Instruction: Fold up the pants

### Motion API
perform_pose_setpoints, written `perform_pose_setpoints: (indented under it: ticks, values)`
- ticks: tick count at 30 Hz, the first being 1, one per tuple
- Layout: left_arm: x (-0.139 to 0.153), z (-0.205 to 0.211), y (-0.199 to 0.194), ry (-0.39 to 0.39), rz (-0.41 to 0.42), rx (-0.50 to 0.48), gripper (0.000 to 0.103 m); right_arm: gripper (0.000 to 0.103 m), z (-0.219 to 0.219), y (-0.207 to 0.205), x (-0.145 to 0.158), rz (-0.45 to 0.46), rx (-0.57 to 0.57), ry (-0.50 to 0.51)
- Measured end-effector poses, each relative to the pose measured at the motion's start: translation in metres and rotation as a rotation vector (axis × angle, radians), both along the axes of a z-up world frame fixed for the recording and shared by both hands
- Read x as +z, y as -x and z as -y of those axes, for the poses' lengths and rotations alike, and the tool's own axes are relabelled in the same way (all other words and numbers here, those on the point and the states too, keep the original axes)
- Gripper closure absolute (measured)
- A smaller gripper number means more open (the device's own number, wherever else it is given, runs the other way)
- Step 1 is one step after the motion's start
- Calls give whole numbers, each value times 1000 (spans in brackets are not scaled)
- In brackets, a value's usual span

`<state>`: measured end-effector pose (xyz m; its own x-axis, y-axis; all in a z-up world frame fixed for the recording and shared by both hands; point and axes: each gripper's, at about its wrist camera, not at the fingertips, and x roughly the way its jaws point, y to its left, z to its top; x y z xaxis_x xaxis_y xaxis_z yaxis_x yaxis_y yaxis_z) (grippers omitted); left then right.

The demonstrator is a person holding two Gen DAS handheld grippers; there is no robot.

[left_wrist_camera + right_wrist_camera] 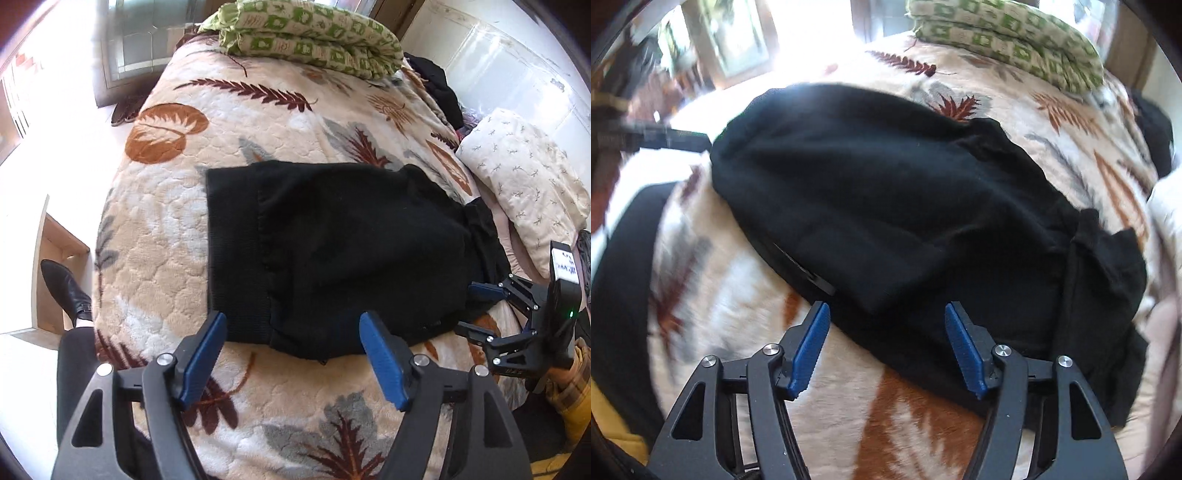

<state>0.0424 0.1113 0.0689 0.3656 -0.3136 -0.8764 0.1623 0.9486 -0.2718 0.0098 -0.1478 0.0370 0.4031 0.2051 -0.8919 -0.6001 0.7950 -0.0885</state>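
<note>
While both tools are hovering released at the near hem, left tool [291,354] and right tool [886,345], the black pants [332,251] are lying part-folded on the bed [221,122]. Next fold probably needs the loose right end [1108,288] gripped.

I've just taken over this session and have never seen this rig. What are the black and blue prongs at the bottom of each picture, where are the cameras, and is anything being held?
The prongs are two-finger grippers, each held in one of a person's hands, with a camera looking along its fingers. One picture looks from the left gripper, the other from the right gripper; the right one also shows at the left view's edge. Black pants, partly folded, lie on a leaf-patterned blanket over a bed, with a green quilt at the far end. Both grippers are open and hold nothing.
</note>
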Motion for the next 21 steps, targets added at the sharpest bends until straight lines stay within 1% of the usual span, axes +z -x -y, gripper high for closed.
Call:
perform_pose_setpoints:
  ticks: [1,2,4,5,6,8,10,12,13,16,17,19,20,21]
  values:
    - [-2,5,-2,-6,-2,-5,29,52,0,0,-2,5,1,9]
    - [-4,10,-4,-14,0,-9,32,63,1,-1,-4,3,-4,9]
    - [-6,20,-6,-33,10,-28,36,74,4,-2,-4,19,-15,1]
    - [-6,24,-5,-49,13,-36,36,86,5,-3,-4,22,-16,-8]
    - [-9,28,-7,-74,13,-44,36,90,5,-4,-3,21,-18,-26]
    - [-14,30,-9,-128,9,-52,41,94,6,-2,0,32,-22,-31]
    - [-15,30,-9,-180,19,-62,44,95,3,4,6,24,-16,-51]
    - [-17,26,-8,-236,20,-64,44,95,0,8,10,-16,-3,-93]
    - [-18,23,-7,-249,19,-66,44,95,-2,11,9,-32,5,-102]
    - [-19,15,-8,-216,17,-59,44,95,-5,12,-8,-77,-15,-72]
    - [-19,15,-8,-223,16,-58,44,95,-3,10,-14,-96,-26,-67]
    - [-20,17,-6,-257,21,-59,44,93,5,4,-12,-134,-60,-134]
    - [-18,16,-5,-254,21,-57,44,88,11,-1,-6,-155,-90,-167]
    - [-16,15,-4,-237,23,-52,44,80,19,-5,3,-155,-125,-211]
